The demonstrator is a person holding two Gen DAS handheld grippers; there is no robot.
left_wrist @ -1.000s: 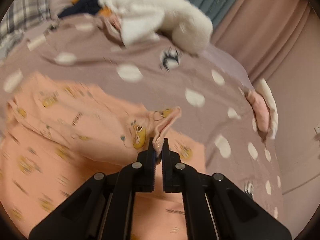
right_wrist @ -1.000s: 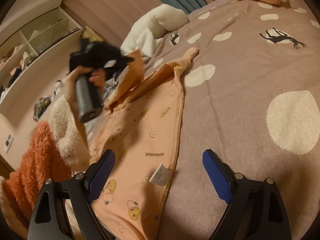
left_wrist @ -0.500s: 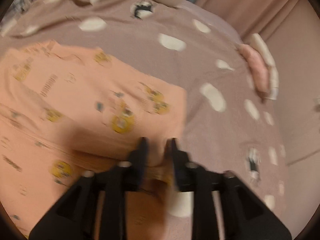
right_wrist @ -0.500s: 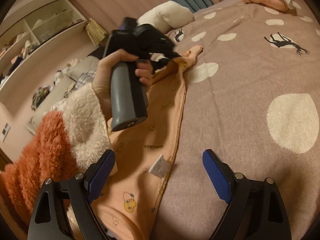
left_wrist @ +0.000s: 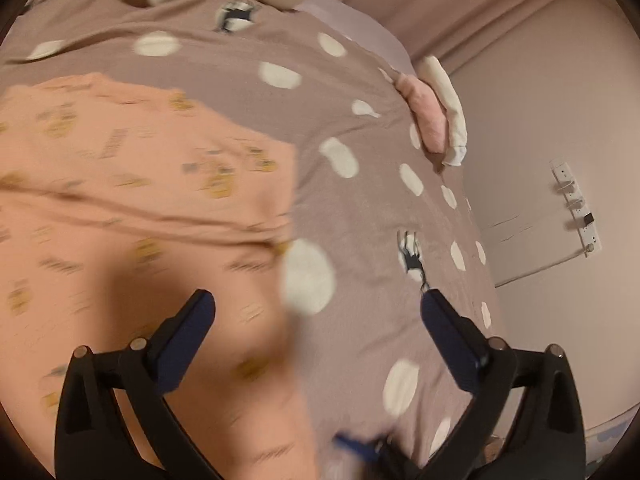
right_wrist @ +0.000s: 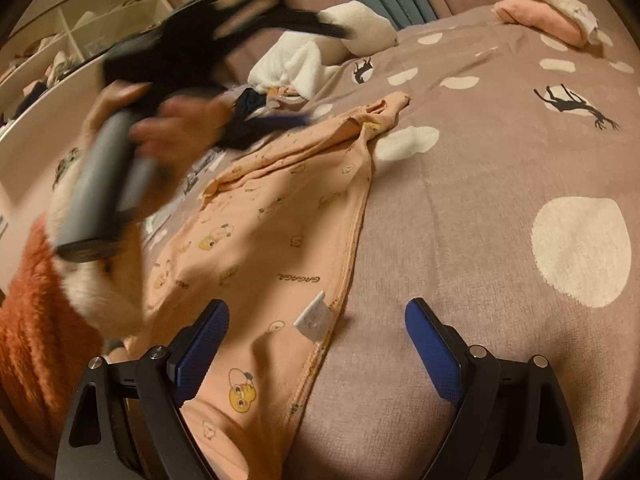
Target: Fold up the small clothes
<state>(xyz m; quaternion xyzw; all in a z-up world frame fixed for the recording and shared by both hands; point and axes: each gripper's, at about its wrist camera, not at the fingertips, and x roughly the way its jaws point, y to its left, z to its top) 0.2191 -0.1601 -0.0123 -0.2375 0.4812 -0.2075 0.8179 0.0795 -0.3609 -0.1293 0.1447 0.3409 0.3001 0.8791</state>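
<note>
On the bed's dotted cover [right_wrist: 460, 208] the peach garment [right_wrist: 272, 248] is lying spread, one fold doubled over it. My left tongs [left_wrist: 316, 312] are opening with nothing between them, hovering over the garment's edge; my right tongs [right_wrist: 316, 320] are standing wide apart and empty above the hem, near the white label [right_wrist: 314, 316]. The cloth is looking thin, light and limp — I am judging it will sag and slide, so I am favouring the stitched hem or a corner as the place to pinch.
</note>
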